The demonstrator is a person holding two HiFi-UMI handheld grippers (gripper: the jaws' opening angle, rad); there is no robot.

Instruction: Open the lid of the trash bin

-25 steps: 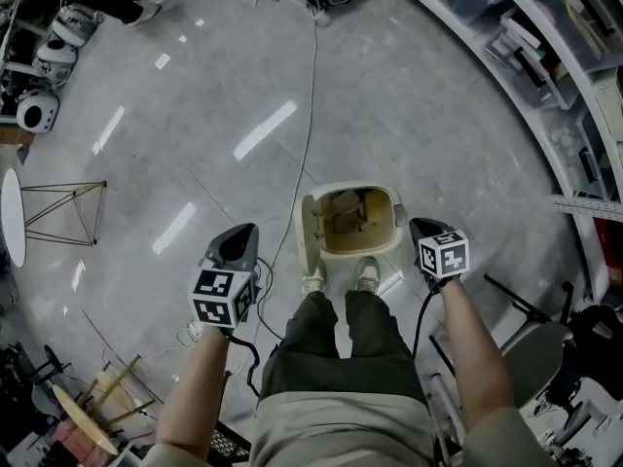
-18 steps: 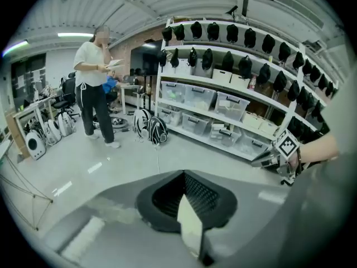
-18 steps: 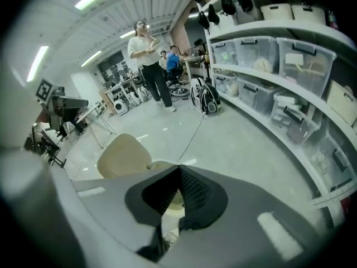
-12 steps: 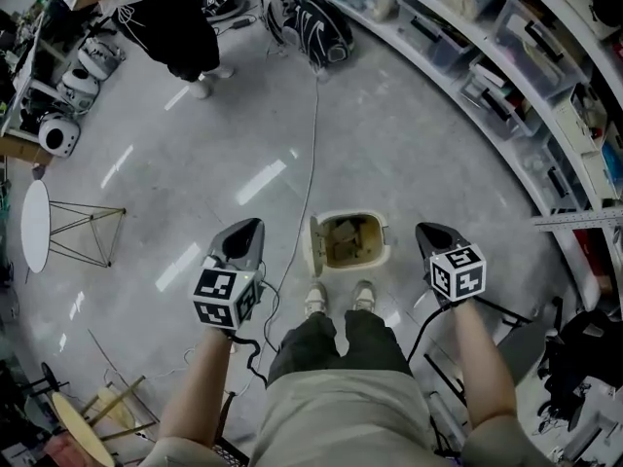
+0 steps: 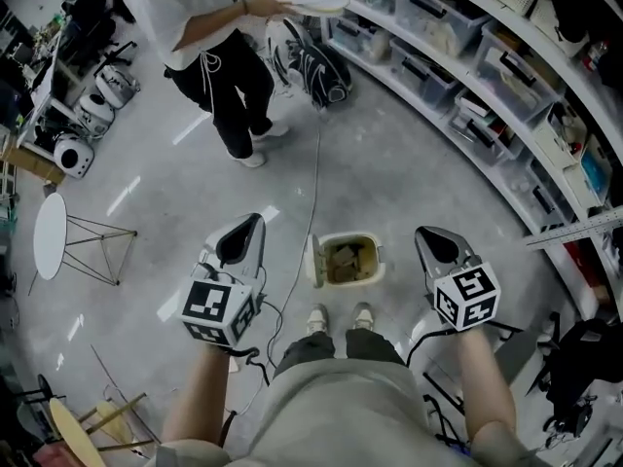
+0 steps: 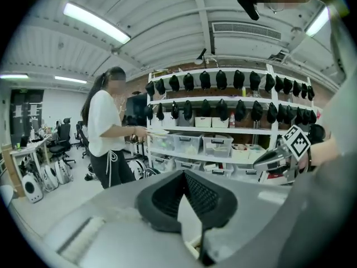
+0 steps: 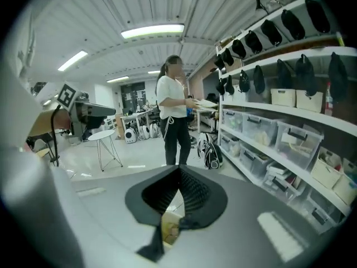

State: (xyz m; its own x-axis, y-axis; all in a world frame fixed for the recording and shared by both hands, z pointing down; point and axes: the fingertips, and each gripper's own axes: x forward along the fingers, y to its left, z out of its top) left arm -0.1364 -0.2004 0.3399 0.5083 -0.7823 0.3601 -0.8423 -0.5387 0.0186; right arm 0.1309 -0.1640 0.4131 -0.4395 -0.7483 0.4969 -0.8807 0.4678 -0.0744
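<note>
The cream trash bin stands on the grey floor just ahead of the wearer's shoes. Its lid is swung up on the left side, and brown rubbish shows inside. My left gripper hovers left of the bin and my right gripper right of it, both raised well above it and touching nothing. In the left gripper view the jaws of the left gripper meet at their tips. The right gripper looks the same in its own view, with a slice of the bin showing below the jaws.
A person in a white top stands at the back holding a flat white object. Shelves with plastic boxes curve along the right. A cable runs across the floor to the bin's left. A white side table stands far left, a bag at the back.
The head view has lifted, so the bin looks smaller and farther. The standing person and the shelves have come into view. Both grippers keep their places on either side of the bin.
</note>
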